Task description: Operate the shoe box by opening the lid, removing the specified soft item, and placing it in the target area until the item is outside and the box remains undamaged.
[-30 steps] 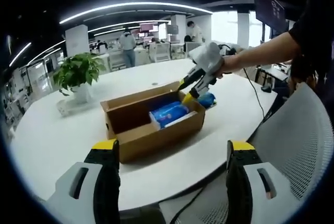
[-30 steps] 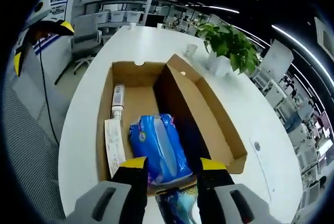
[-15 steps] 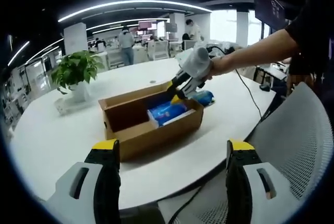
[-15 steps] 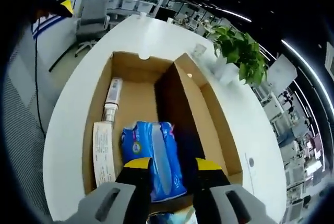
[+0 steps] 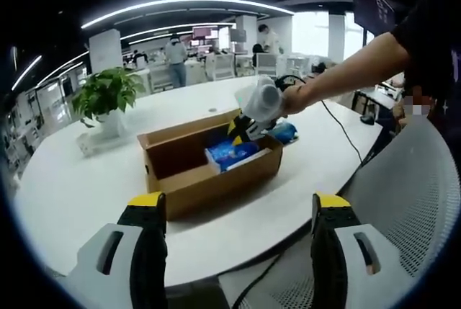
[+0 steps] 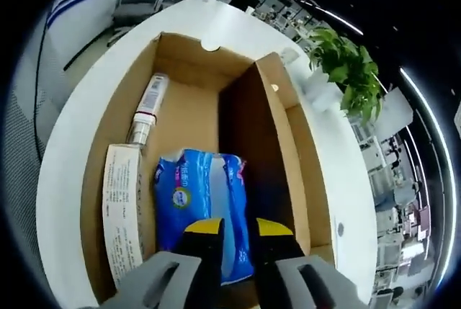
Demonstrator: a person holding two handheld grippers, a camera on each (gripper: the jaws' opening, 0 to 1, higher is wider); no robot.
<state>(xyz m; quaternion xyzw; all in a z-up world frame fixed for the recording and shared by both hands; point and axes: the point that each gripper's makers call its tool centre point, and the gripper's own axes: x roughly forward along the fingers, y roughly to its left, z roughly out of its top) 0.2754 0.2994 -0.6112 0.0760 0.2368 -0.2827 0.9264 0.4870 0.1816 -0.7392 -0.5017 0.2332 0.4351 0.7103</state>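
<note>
The blue soft pack (image 6: 200, 204) is a plump plastic-wrapped packet, bright blue with a paler band down its middle and a small round label on one face; it lies inside the shoe box (image 6: 180, 64), on the cardboard floor against the upright brown lid. Beside the pack, on its side away from the lid, a long white printed paper slip (image 6: 121, 219) lies flat along the box wall, and beyond the slip a white tube (image 6: 145, 107) rests lengthwise toward the far end of the box. The right gripper (image 6: 232, 228) reaches down into the box with its yellow-tipped jaws drawn near together on the near edge of the pack; whether they actually pinch it I cannot tell. In the left gripper view the box sits open on a white round table (image 5: 65, 201), a second blue packet (image 5: 285, 133) lies just beside the box, and a potted plant (image 5: 106, 100) stands well apart from it. The left gripper (image 5: 238, 212) hangs short of the box, jaws spread wide around nothing.
</note>
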